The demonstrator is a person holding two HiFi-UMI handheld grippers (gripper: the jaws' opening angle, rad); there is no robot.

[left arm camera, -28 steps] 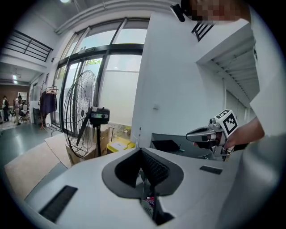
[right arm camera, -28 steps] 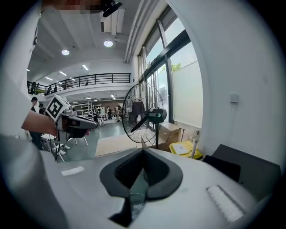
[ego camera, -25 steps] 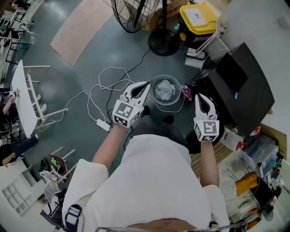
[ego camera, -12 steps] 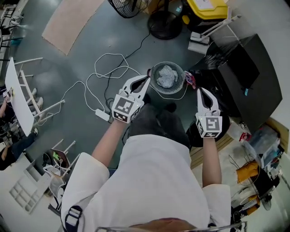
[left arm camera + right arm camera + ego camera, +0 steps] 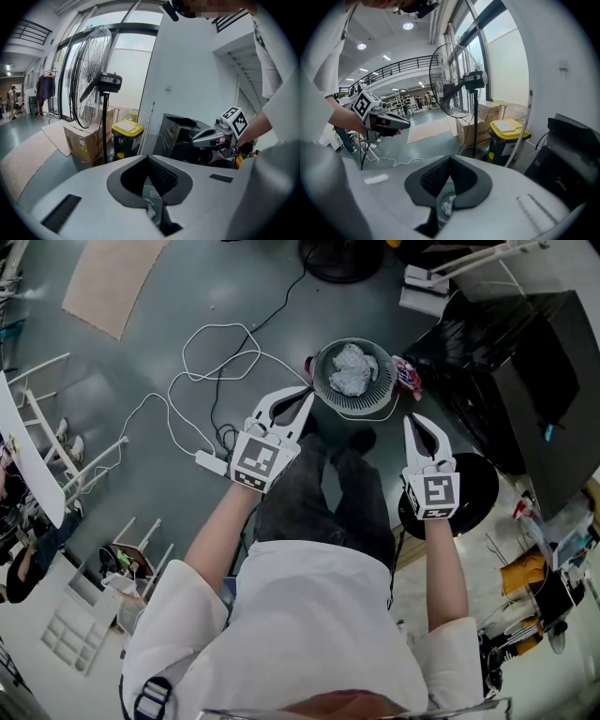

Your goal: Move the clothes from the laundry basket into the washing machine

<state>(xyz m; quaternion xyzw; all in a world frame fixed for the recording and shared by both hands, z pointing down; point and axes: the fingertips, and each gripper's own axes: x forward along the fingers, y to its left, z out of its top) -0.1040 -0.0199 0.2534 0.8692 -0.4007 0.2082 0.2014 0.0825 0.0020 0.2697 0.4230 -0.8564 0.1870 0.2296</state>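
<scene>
The round grey laundry basket (image 5: 323, 390) stands on the floor ahead of my feet, with a pale crumpled cloth (image 5: 353, 369) in it. My left gripper (image 5: 307, 393) hangs just left of the basket's rim, shut and empty. My right gripper (image 5: 411, 418) is to the basket's right, also shut with nothing in it. Each gripper view shows its jaws met at the tip (image 5: 148, 157) (image 5: 451, 157), with the basket and cloth (image 5: 152, 205) (image 5: 446, 205) showing below them. A black washing machine (image 5: 525, 371) stands at the right.
A white cable with a power strip (image 5: 211, 462) loops on the floor at the left. A standing fan (image 5: 91, 75), a cardboard box (image 5: 79, 138) and a yellow-lidded bin (image 5: 124, 136) stand beyond the basket. A black round object (image 5: 469, 488) lies under my right hand.
Both grippers have sunk toward the floor and closer to the basket, which now sits higher in the head view. Both stay shut and empty.
</scene>
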